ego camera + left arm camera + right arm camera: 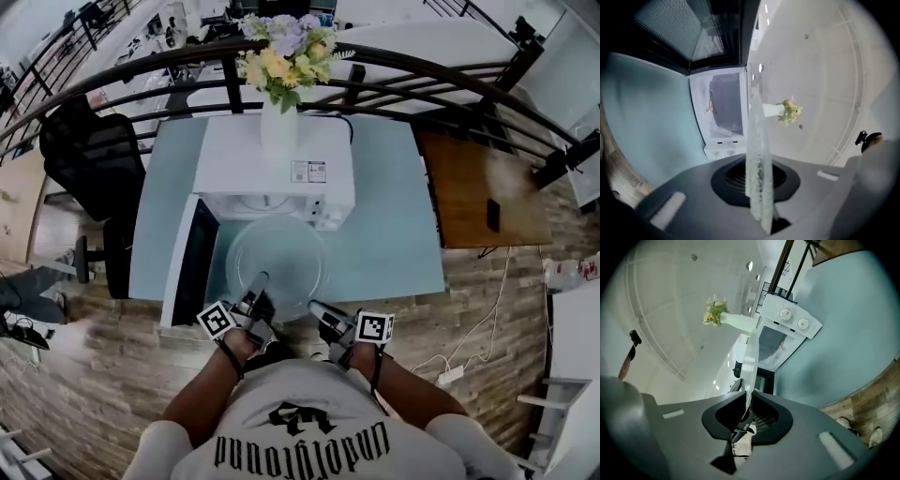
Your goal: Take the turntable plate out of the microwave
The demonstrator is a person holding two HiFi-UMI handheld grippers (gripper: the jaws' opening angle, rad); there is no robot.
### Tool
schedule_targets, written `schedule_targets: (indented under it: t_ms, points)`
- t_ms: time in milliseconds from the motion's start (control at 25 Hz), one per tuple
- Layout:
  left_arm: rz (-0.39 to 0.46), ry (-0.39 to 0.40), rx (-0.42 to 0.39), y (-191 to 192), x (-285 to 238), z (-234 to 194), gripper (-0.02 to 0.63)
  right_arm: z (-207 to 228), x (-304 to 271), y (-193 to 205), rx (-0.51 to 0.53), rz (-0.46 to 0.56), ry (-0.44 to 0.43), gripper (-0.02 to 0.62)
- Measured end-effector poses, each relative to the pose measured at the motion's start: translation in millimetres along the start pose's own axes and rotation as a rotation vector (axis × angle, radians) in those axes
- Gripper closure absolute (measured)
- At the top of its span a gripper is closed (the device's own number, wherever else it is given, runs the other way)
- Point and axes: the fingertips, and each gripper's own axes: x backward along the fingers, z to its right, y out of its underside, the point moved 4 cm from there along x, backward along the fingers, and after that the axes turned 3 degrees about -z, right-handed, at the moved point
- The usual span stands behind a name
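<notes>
Turntable plate (277,255) looks out of the microwave (274,167), w/ your left tool (257,291) & right tool (319,314) both pinched on its rim; next, prob. set it flat on the tabletop (386,246).

— What is the plate (277,258) made of?
— Clear glass, smooth and glossy, with a pebbled texture near its edge.
— And the table (394,234)?
— Matt and smooth. The floor (487,305) looks like grained wood planks.

place: office loft | cues: swivel chair (92,155); black railing (230,82); wood-plank floor (487,281)
</notes>
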Motion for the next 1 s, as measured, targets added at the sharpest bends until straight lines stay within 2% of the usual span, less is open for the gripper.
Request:
schedule_targets:
  t_ms: [280, 560, 760, 1000]
  points:
    - [0.081, 0.003, -0.036, 50.4, 13.5, 27.1, 0.529, -16.7, 47.0, 6.8, 0.053, -0.062, -0.074, 0.558]
    - [0.165, -0.013, -0.056, 96.6, 46.8, 49.1, 0.529, -23.7, 84.9, 35.4, 0.049, -0.131, -0.097, 0.558]
    - [0.189, -0.020, -0.079, 117.6, 72.2, 68.1, 0.529, -45.4, 100.0, 56.4, 0.073, -0.156, -0.155, 0.558]
    - [0.185, 0.000, -0.085, 133.5, 100.5, 86.3, 0.529, -63.5, 113.8, 86.0, 0.086, -0.149, -0.165, 0.557]
